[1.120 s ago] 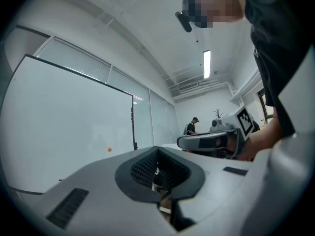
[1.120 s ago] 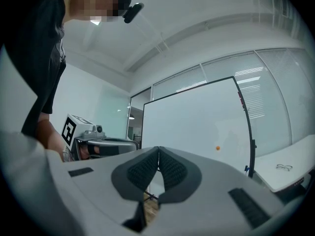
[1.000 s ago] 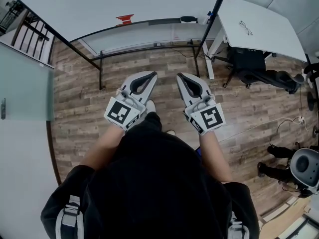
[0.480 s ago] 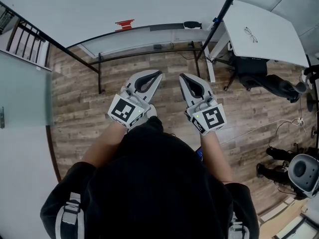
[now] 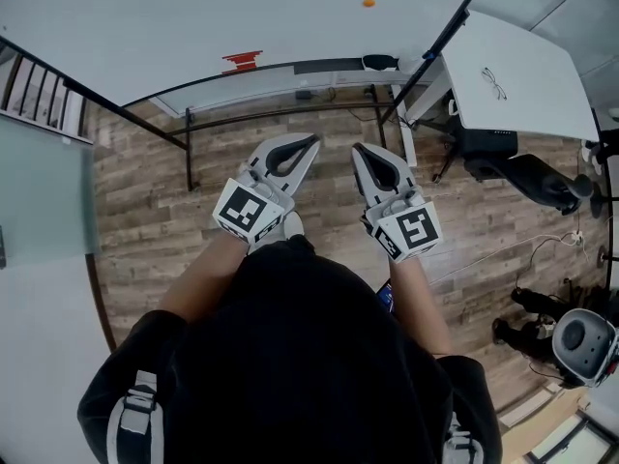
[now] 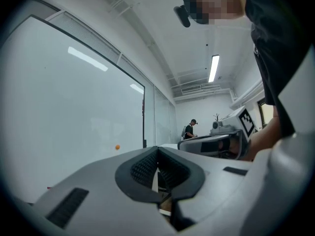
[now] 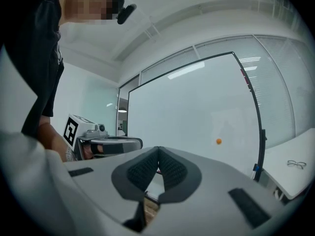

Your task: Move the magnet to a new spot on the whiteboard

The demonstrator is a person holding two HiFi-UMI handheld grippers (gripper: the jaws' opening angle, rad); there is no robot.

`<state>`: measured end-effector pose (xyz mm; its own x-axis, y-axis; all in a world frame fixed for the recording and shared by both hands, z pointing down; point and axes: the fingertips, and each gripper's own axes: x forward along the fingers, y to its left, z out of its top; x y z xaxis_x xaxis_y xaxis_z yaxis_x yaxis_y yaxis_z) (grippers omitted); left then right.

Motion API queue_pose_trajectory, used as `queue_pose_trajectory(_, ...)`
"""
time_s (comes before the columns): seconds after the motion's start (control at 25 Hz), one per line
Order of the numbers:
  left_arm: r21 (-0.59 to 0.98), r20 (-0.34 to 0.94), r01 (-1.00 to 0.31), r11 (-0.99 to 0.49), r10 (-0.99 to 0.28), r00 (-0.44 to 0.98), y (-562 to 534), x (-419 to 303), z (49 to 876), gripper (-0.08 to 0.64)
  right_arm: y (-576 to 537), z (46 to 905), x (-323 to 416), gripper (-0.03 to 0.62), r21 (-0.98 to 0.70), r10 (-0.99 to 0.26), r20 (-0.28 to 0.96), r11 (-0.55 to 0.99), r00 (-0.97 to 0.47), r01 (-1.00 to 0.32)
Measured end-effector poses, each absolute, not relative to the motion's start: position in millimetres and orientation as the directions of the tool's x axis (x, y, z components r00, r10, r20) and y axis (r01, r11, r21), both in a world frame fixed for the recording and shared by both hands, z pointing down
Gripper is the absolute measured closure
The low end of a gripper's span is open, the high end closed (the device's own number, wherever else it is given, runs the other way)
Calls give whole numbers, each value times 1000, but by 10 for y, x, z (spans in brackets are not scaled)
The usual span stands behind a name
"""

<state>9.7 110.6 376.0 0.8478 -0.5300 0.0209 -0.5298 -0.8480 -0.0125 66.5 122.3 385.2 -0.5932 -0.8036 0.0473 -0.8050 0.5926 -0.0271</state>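
Both grippers held side by side at chest height over the wood floor (image 5: 145, 220), pointing at the whiteboard (image 5: 242, 8). Left gripper (image 5: 313, 141): jaws together, nothing between them. Right gripper (image 5: 355, 149): jaws together, likewise empty. Magnet (image 5: 368, 3): small, orange, stuck on the whiteboard's right part, above the tray (image 5: 319, 68) and well apart from both grippers. Red eraser (image 5: 242, 61) sits at the tray's left end. Glasses (image 5: 493, 82) lie on the white surface (image 5: 532, 104) at right.
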Motion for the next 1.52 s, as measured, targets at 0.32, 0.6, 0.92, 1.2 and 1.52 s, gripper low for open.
queue_pose_trajectory(0.32,-5,29,-511,-860,-511,859,518,-149,3831,558,628,3896,401,591,-12,-811,86,579,-578,-815)
queue_pose_trajectory(0.6,17,28,-495,-869,-494,869,40,-366,3888,558,177,3968,187,591,-11,-819,115,565,-562,-825)
queue_pose_trajectory(0.92,29,30,-486,-873,-486,874,-336,-470,3936,558,-195,4009,132,591,-11,-838,122,534,-532,-845)
queue_pose_trajectory(1.2,36,42,-492,-870,-491,870,-506,-463,4006,558,-345,4132,107,591,-47,-824,135,549,-550,-835)
queue_pose_trajectory(1.52,27,47,-507,-862,-505,862,-732,-319,3981,558,-630,4074,276,591,-36,-819,121,562,-561,-827)
